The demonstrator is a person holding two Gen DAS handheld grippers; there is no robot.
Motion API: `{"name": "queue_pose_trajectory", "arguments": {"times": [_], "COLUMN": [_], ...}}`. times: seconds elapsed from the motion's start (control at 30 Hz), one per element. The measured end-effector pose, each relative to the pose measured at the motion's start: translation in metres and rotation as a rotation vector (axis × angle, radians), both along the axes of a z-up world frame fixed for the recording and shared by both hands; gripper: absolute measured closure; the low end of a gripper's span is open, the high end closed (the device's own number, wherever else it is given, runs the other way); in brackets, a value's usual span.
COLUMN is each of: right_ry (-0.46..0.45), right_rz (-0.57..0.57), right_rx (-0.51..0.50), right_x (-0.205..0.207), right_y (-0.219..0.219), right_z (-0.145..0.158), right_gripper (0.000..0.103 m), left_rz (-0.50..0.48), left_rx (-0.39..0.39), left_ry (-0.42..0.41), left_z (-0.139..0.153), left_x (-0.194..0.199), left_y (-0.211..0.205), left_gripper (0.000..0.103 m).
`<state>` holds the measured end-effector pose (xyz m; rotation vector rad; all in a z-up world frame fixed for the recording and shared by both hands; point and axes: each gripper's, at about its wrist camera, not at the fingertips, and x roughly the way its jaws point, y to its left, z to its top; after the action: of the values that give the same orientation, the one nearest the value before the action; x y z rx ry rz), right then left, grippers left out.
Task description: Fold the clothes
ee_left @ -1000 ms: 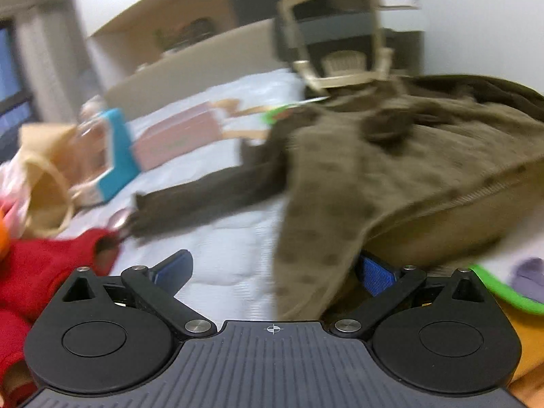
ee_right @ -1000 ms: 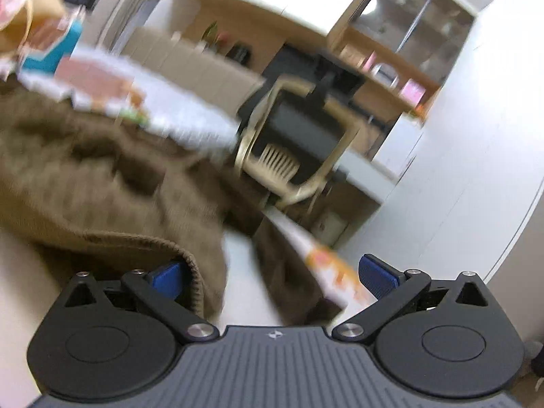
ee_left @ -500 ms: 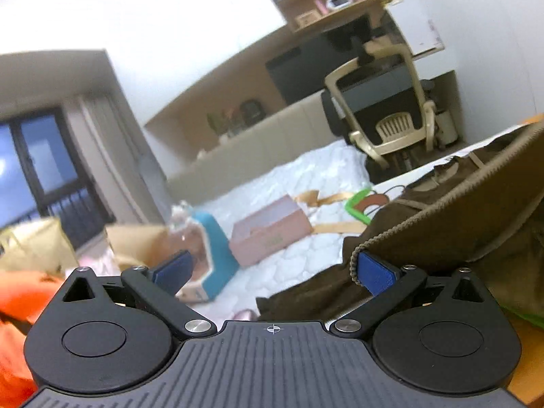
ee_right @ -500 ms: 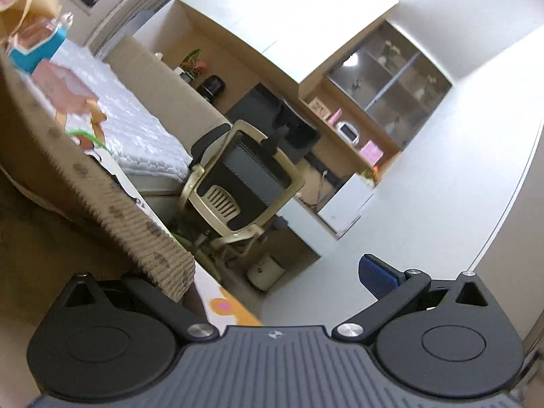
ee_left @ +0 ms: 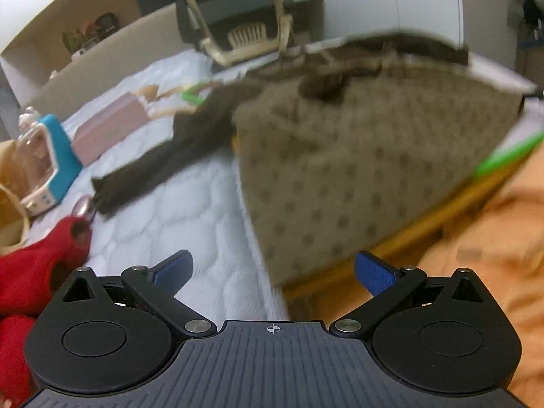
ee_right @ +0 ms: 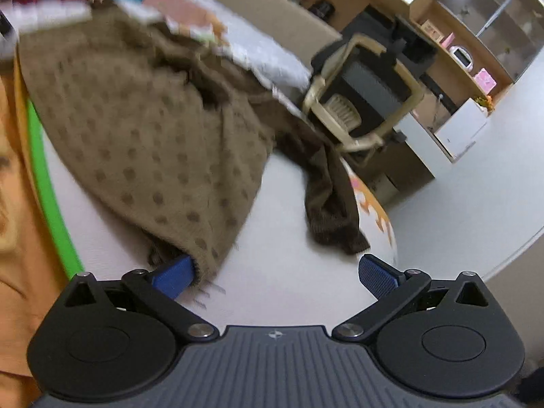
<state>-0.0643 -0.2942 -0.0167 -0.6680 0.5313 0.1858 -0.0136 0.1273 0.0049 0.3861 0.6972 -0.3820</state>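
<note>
A brown dotted knit sweater (ee_left: pixel 357 156) lies spread on the white quilted mattress (ee_left: pixel 190 210), dark sleeve (ee_left: pixel 163 156) outstretched, beside a red garment (ee_left: pixel 30 272); left gripper (ee_left: pixel 272 272) and right gripper (ee_right: pixel 275 275) both gape empty.

The sweater (ee_left: pixel 357 170) was blurry, so its dots looked smeared. Its near hem (ee_right: pixel 200 261) hid part of one blue pad (ee_right: pixel 171 277) on the right side. The red cloth (ee_left: pixel 30 272) ran off the left edge. The orange cloth (ee_left: pixel 493 238) ran off the right edge. The far shelf things (ee_right: pixel 459 56) were too small to tell.
</note>
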Motion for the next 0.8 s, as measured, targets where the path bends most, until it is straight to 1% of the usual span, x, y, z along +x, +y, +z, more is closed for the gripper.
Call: {"name": "queue_pose_trajectory", "arguments": {"times": [0.1, 0.17, 0.23, 0.3, 0.33, 0.47, 0.57, 0.63, 0.7, 0.8], "right_ry": [-0.059, -0.056, 0.005, 0.081, 0.110, 0.193, 0.286, 0.349, 0.394, 0.464], "right_rz": [0.032, 0.028, 0.011, -0.006, -0.013, -0.016, -0.011, -0.027, -0.067, -0.147], "right_rx": [0.156, 0.310, 0.464, 0.558, 0.590, 0.617, 0.695, 0.793, 0.907, 1.045], "right_x": [0.010, 0.032, 0.070, 0.113, 0.133, 0.220, 0.283, 0.322, 0.358, 0.403], "right_y": [-0.007, -0.012, -0.016, -0.014, -0.011, 0.018, 0.036, 0.043, 0.042, 0.039], "right_z": [0.035, 0.056, 0.066, 0.063, 0.059, 0.043, 0.029, 0.019, 0.004, -0.019], "right_gripper": [0.000, 0.000, 0.000, 0.000, 0.000, 0.000, 0.000, 0.000, 0.000, 0.000], "left_rz": [-0.022, -0.019, -0.009, 0.015, 0.034, 0.080, 0.114, 0.138, 0.160, 0.173], "left_rx": [-0.173, -0.278, -0.389, -0.500, -0.546, -0.649, -0.725, -0.776, -0.822, -0.829], "left_ry": [-0.017, -0.017, 0.006, 0.052, 0.070, 0.154, 0.217, 0.259, 0.297, 0.305], "left_z": [0.027, 0.041, 0.051, 0.053, 0.051, 0.034, 0.022, 0.014, 0.006, 0.001], "left_x": [0.022, 0.047, 0.078, 0.115, 0.133, 0.198, 0.247, 0.279, 0.309, 0.325], "left_y": [0.001, -0.002, -0.007, -0.009, -0.012, -0.020, -0.026, -0.030, -0.033, -0.028], "left_gripper": [0.000, 0.000, 0.000, 0.000, 0.000, 0.000, 0.000, 0.000, 0.000, 0.000]}}
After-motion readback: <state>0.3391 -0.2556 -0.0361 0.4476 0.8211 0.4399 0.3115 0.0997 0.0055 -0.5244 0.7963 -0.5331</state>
